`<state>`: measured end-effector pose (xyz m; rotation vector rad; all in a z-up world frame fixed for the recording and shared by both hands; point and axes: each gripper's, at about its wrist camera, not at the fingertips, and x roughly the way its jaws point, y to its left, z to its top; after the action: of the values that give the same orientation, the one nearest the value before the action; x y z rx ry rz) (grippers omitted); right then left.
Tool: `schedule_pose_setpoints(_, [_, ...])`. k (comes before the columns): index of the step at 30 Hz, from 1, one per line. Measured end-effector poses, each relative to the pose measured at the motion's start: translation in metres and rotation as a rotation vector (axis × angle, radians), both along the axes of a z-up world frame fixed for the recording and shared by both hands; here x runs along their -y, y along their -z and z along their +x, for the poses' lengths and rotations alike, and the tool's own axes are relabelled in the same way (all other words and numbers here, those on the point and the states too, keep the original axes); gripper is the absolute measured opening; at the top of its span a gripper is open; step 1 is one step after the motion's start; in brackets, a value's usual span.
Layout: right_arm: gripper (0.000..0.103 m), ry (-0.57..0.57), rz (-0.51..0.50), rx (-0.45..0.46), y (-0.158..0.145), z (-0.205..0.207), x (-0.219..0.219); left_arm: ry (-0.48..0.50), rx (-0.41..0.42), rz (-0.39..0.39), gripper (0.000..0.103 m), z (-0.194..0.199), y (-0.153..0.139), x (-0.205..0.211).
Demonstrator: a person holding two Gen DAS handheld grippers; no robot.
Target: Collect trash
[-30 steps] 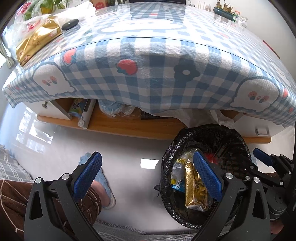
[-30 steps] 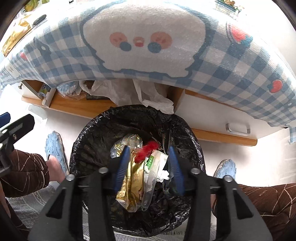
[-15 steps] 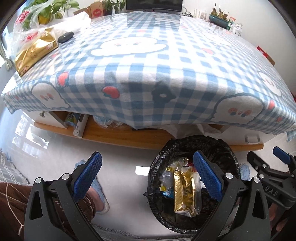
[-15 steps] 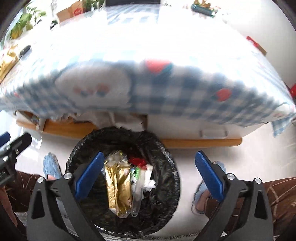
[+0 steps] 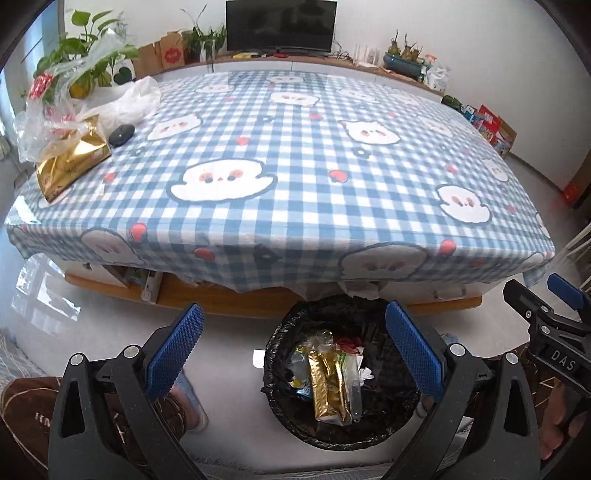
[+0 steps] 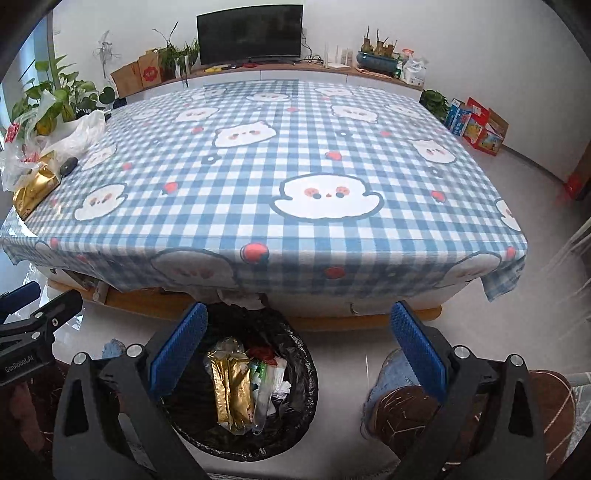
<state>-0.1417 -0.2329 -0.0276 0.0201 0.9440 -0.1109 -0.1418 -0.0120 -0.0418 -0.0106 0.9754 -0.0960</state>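
Note:
A bin with a black liner (image 5: 284,402) (image 6: 299,424) stands on the floor at the table's near edge. It holds a gold wrapper (image 5: 325,387) (image 6: 231,391), clear plastic and red scraps. My left gripper (image 5: 295,354) is open and empty above the floor and bin. My right gripper (image 6: 297,350) is open and empty, right of the bin. A gold packet (image 5: 70,162) (image 6: 33,190), a black oval thing (image 5: 122,134) and plastic bags (image 5: 122,101) lie at the table's far left corner.
The table carries a blue checked cloth (image 5: 295,147) (image 6: 295,155). Plants (image 5: 85,55), a TV (image 5: 280,24) and boxes (image 6: 476,123) line the far wall. My slippered feet (image 6: 391,380) and legs are beside the bin. A shelf under the table holds clutter.
Both grippers rose and tilted up from the bin to face the tabletop. The right gripper opened from nearly shut over the bin's trash to wide open.

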Motion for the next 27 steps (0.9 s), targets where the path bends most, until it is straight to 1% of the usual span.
schedule_pose_setpoints(2, [0.095,0.006,0.015,0.009,-0.013,-0.008,0.0,0.009,0.011,0.012,0.097,-0.006,-0.012,0.003])
schedule_pose_setpoints(5, [0.095,0.007,0.001,0.04,-0.029,-0.023,-0.004,0.026,0.003,-0.027,0.097,-0.013,-0.024,0.006])
schedule_pose_setpoints(8, [0.095,0.005,0.011,0.05,-0.036,-0.031,-0.005,0.036,0.032,0.002,0.097,-0.02,-0.031,0.011])
schedule_pose_setpoints(11, [0.095,0.001,0.01,0.061,-0.041,-0.034,-0.006,0.045,0.032,0.004,0.097,-0.023,-0.034,0.015])
schedule_pose_setpoints(19, [0.095,0.004,0.023,0.059,-0.04,-0.034,-0.003,0.025,0.029,0.026,0.097,-0.025,-0.031,0.012])
schedule_pose_setpoints(21, [0.095,0.006,0.022,0.056,-0.039,-0.034,-0.002,0.024,0.025,0.016,0.097,-0.024,-0.031,0.01])
schedule_pose_setpoints(27, [0.095,0.005,0.02,0.053,-0.037,-0.034,-0.001,0.026,0.024,0.022,0.097,-0.024,-0.03,0.011])
